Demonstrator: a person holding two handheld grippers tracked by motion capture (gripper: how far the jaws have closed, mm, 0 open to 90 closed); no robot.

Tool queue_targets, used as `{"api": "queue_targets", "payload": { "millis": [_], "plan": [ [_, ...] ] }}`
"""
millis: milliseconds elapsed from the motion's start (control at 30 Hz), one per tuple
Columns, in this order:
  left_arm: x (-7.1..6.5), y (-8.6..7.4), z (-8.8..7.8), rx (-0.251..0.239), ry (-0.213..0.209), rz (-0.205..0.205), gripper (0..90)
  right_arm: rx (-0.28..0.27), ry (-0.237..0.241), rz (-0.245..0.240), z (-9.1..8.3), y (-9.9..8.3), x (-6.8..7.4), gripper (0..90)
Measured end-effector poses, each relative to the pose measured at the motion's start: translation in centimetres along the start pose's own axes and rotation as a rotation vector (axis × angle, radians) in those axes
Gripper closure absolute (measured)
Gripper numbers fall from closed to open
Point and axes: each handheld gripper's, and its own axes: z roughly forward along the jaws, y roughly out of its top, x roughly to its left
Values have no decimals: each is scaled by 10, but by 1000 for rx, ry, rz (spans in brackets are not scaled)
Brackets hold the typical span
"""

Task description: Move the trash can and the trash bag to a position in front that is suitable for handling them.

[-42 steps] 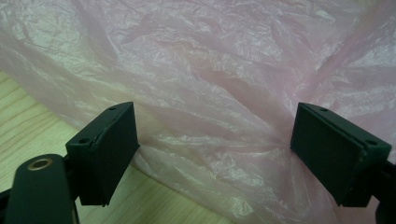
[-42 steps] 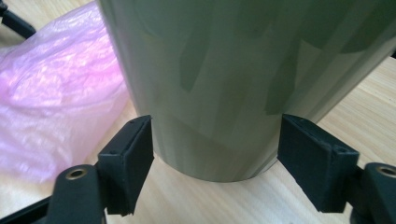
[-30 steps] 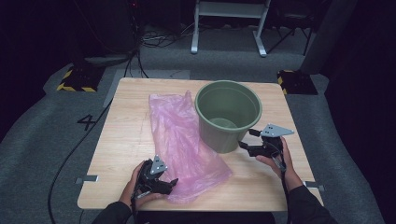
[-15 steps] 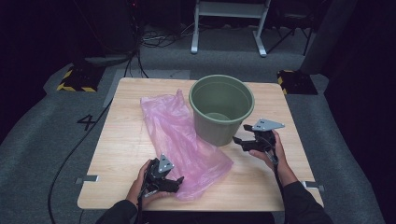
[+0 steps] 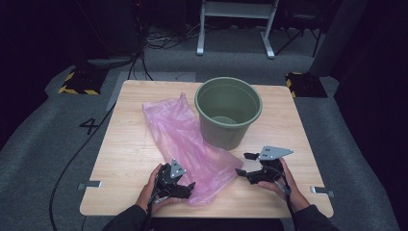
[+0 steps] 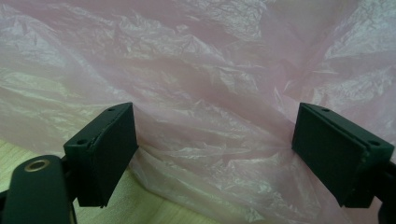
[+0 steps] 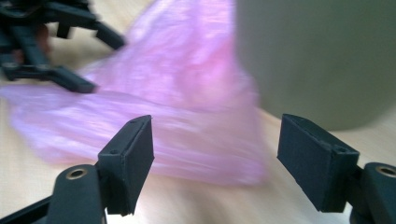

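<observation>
Pink bag point(image 5: 185, 139) is lying flat on the table point(image 5: 130, 159), stretching from the left side of the green bucket point(image 5: 228, 113) down toward the near edge, one side tucked against the bucket's base

Left gripper point(image 5: 185, 185) is sitting at the bag's near-left corner, held in the left hand point(image 5: 151, 187). In the left gripper view its jaws are standing wide apart with crinkled pink film point(image 6: 210, 93) bunching between them; the film looks to be brushing the inner faces, but the pads are not pressing on it, so no pinch. A strip of bare wood is showing under the near edge of the film

Right gripper point(image 5: 242, 163) is sitting right of the bag and just in front of the bucket, held in the right hand point(image 5: 276, 180), jaws pointing at the bag's right edge. In the right gripper view the jaws are spread wide, nothing between them, and the bag point(image 7: 187, 107) is lying a little beyond the tips, blurred. Bucket wall point(image 7: 317, 56) is rising behind the right jaw. The left gripper point(image 7: 42, 46) is showing farther off on the bag's far side
</observation>
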Motion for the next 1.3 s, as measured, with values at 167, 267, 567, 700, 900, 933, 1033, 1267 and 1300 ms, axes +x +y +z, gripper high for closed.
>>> {"api": "queue_targets", "payload": {
  "millis": [167, 267, 567, 700, 900, 933, 1033, 1267, 1300],
  "plan": [
    [-3, 2, 2, -1, -3, 7, 134, 29, 37, -35, 25, 4, 21, 265],
    [-3, 2, 2, -2, -5, 5, 134, 70, 50, -43, 42, 3, 27, 290],
    [-2, 1, 1, -1, -12, 15, 136, 151, 68, -54, 61, -5, 25, 633],
    [-3, 0, -1, -2, -7, 47, 136, 157, 55, -77, 62, -7, 24, 764],
    [-1, -1, -10, -17, 7, 90, 158, 158, 54, -94, 53, -12, 15, 854],
    [1, -1, -15, -29, 17, 84, 158, 157, 49, -92, 51, -14, 13, 858],
    [5, -2, -20, -44, 19, 72, 157, 159, 35, -89, 45, -17, 7, 858],
    [25, -7, -32, -43, 96, 42, 156, 143, -29, -43, 19, -32, -24, 865],
    [25, -7, -32, -43, 96, 42, 157, 143, -29, -43, 19, -32, -24, 865]
  ]
}}
